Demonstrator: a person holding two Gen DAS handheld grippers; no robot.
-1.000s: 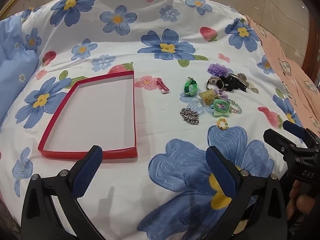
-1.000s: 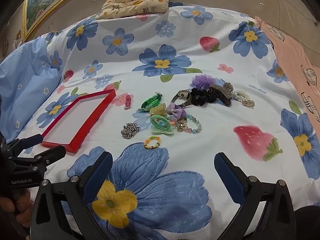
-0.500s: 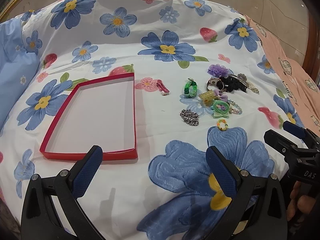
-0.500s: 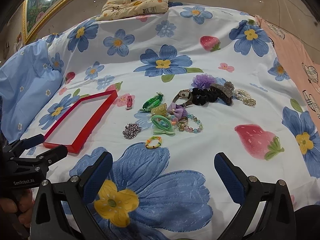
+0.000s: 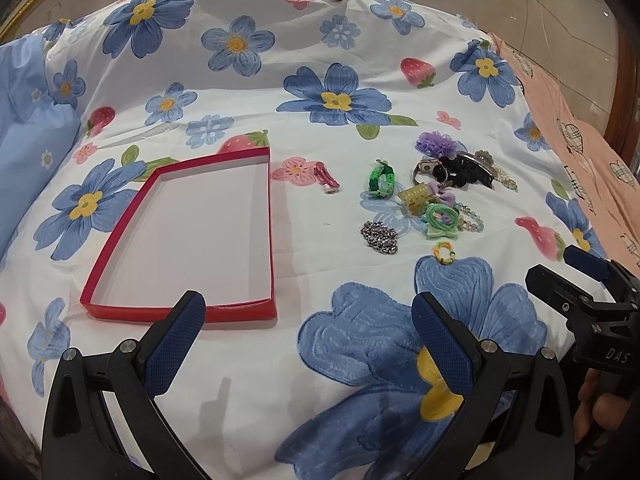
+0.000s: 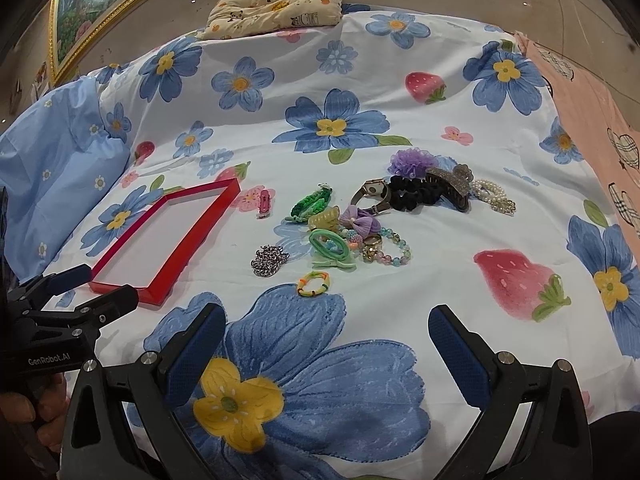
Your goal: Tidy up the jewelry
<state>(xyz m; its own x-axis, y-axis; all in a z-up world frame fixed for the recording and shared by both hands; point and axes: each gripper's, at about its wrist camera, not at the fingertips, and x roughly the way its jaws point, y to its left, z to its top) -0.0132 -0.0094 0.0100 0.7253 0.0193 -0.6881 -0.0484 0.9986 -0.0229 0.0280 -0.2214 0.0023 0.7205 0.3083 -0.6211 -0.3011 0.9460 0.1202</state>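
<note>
A shallow red box lid (image 5: 272,232) with a white inside lies on the flowered bedspread, empty; it also shows in the right wrist view (image 6: 192,232). To its right lies a pile of jewelry and hair things: a silver chain (image 5: 379,237) (image 6: 269,261), a yellow-green ring band (image 5: 444,252) (image 6: 313,283), a green hair tie (image 6: 330,245), a green braided band (image 5: 382,180), a pink clip (image 5: 327,179), a watch (image 6: 372,195), a black scrunchie (image 6: 408,195), pearls (image 6: 494,196). My left gripper (image 5: 308,340) is open and empty, near the lid's front edge. My right gripper (image 6: 326,354) is open and empty, short of the ring band.
A blue pillow (image 6: 60,168) lies at the left. A small panda-print cushion (image 6: 276,4) sits at the bed's far end. A pink cloth (image 6: 592,120) covers the right side. A gold-framed picture (image 6: 80,12) leans at the far left.
Both views have shifted slightly; the scene sits a little lower in frame. Nothing on the bed has moved and both grippers stay open.
</note>
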